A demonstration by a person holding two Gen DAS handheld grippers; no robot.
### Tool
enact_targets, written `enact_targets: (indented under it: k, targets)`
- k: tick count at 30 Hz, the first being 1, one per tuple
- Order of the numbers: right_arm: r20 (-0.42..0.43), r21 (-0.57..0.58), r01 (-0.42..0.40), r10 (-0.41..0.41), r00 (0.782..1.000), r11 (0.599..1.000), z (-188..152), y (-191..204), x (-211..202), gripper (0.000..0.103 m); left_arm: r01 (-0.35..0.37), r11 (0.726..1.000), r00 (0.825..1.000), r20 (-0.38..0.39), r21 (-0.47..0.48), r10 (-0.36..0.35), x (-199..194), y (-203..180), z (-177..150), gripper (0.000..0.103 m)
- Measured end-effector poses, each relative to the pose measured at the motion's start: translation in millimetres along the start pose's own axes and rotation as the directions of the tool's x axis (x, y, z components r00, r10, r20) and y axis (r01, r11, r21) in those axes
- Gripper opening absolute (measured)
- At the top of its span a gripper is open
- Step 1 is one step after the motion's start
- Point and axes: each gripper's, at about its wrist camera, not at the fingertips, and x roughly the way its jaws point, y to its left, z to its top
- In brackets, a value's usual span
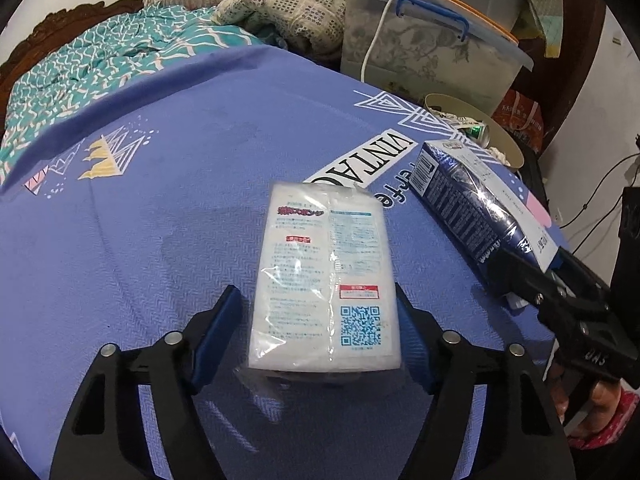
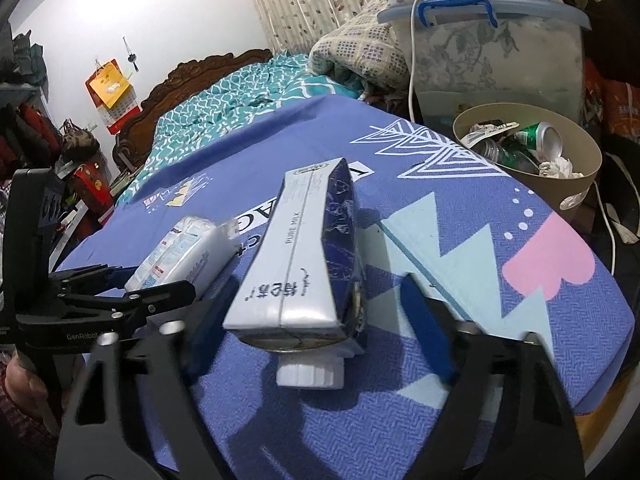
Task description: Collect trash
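Observation:
A white plastic-wrapped sponge pack point(image 1: 326, 276) with a QR code lies on the blue bedsheet point(image 1: 160, 220). My left gripper point(image 1: 320, 320) is open, its blue pads on either side of the pack's near end, apart from it. A blue and white milk carton point(image 2: 300, 256) lies on the sheet with its white cap toward me. My right gripper point(image 2: 320, 312) is open around the carton's near end, not touching. In the left wrist view the carton point(image 1: 476, 204) and the right gripper point(image 1: 568, 296) show at right. The left gripper point(image 2: 120, 284) and the pack point(image 2: 184, 252) show in the right wrist view.
A tan round bin point(image 2: 576, 184) holding a green can, a bottle and crumpled paper stands past the bed's far right corner. A clear storage box point(image 2: 500, 64) with a blue handle and a white cable stands behind it. A teal quilt point(image 1: 92, 68) lies at the far end.

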Motion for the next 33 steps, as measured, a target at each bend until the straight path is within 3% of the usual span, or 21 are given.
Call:
enact_targets:
  k: [2,7,19,33]
  targets:
    - [-0.001,0.0,-0.031,0.031,1.0,1.0,-1.7,0.3,-2.0,0.06,-0.014,1.0,1.0,0.001,0.019,0.014,0.5,-5.0,0.6,0.06]
    - [0.052,0.003,0.001,-0.001,0.999,1.0,0.1,-2.8,-16.5,0.06,-0.061,0.996,0.998,0.015,0.058,0.06,0.9,-16.9,5.9,0.057]
    - [0.149,0.091,0.03,-0.043,0.988,0.995,26.0,-46.3,-46.6,0.059,-0.059,0.985,0.996,0.081,0.163,0.046,2.4,-60.5,48.6,0.057]
    - [0.247,0.195,0.08,-0.128,0.961,0.978,45.5,-106.0,-76.2,0.059,-0.012,0.966,0.996,0.084,0.259,-0.01,29.9,-117.9,95.5,0.057]
